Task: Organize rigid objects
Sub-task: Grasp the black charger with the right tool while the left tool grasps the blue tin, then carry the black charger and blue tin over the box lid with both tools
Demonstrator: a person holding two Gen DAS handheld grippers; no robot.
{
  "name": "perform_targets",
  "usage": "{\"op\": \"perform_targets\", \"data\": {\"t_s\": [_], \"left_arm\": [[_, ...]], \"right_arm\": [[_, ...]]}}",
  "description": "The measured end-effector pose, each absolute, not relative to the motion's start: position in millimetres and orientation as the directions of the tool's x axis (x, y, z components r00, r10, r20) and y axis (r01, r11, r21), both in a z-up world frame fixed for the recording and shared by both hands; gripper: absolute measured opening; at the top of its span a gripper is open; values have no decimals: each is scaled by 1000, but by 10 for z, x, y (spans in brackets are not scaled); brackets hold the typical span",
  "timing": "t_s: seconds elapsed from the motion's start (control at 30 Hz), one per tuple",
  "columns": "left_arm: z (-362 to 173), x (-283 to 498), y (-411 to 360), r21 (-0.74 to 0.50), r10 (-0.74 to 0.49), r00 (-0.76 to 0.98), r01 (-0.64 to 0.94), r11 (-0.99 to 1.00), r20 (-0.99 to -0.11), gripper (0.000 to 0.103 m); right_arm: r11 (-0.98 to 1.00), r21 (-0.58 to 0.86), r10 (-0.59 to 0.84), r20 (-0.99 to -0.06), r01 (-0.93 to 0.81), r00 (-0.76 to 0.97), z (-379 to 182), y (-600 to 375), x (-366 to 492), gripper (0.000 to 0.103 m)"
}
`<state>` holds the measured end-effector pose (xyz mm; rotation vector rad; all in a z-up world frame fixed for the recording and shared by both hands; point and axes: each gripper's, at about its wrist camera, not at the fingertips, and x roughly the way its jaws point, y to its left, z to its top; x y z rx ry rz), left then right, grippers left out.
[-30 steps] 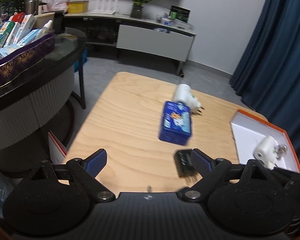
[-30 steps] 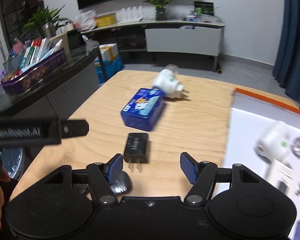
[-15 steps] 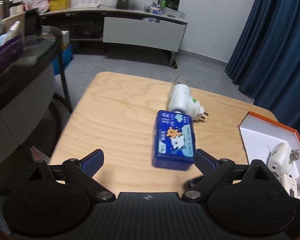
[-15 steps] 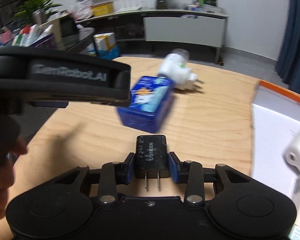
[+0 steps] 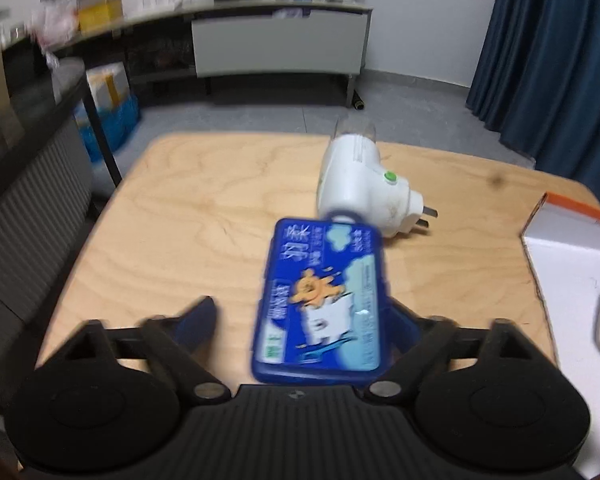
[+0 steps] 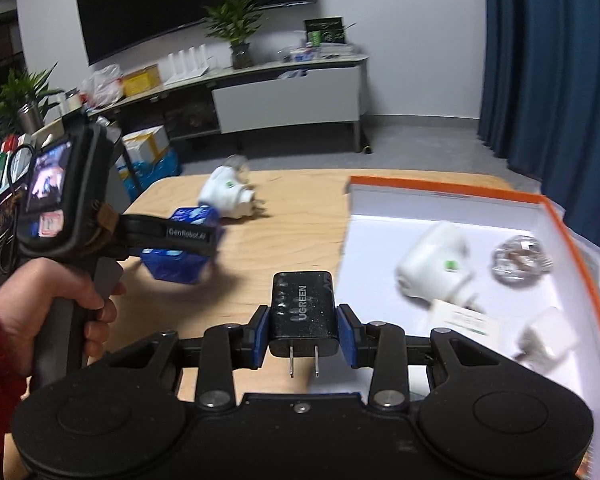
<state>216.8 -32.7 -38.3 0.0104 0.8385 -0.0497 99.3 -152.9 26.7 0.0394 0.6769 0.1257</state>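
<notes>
My right gripper [image 6: 303, 334] is shut on a black UGREEN charger [image 6: 303, 312], prongs toward the camera, held above the table near the left edge of the orange-rimmed white box [image 6: 440, 194]. My left gripper [image 5: 300, 316] is open around a blue tin with a cartoon picture [image 5: 322, 304]; the tin lies between the fingers, nearer the right one. The left gripper [image 6: 188, 236] and the tin [image 6: 176, 266] also show in the right wrist view. A white plug-in device [image 5: 360, 188] lies on the wooden table [image 5: 188, 216] just beyond the tin.
The box holds a white plug-in device [image 6: 436, 266], a clear faceted piece [image 6: 522, 258], a small white cube [image 6: 546, 340] and a card. A dark counter [image 5: 28, 128] stands left of the table. Blue curtains [image 5: 552, 52] hang at the right.
My right gripper closed on the black charger, lifted it and moved right toward the box. My left gripper moved forward so the blue tin now lies between its open fingers.
</notes>
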Motion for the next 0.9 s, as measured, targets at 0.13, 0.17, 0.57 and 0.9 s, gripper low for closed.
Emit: {"op": "perform_targets", "data": {"t_s": [0.13, 0.17, 0.57, 0.9], "left_arm": [[-245, 2039, -346, -30, -60, 657, 57, 998, -751, 61], [-200, 1979, -373, -13, -48, 666, 58, 998, -744, 61], [460, 1255, -869, -120, -182, 717, 137, 983, -673, 61], [952, 1267, -1698, -119, -295, 731, 283, 952, -616, 61]], "right_arm": [[993, 84, 116, -606, -81, 787, 358, -1646, 910, 44], [993, 84, 113, -599, -78, 792, 381, -1665, 894, 44], [993, 122, 57, -507, 6, 860, 774, -2164, 679, 44], [994, 92, -7, -470, 56, 883, 1284, -2819, 884, 44]]}}
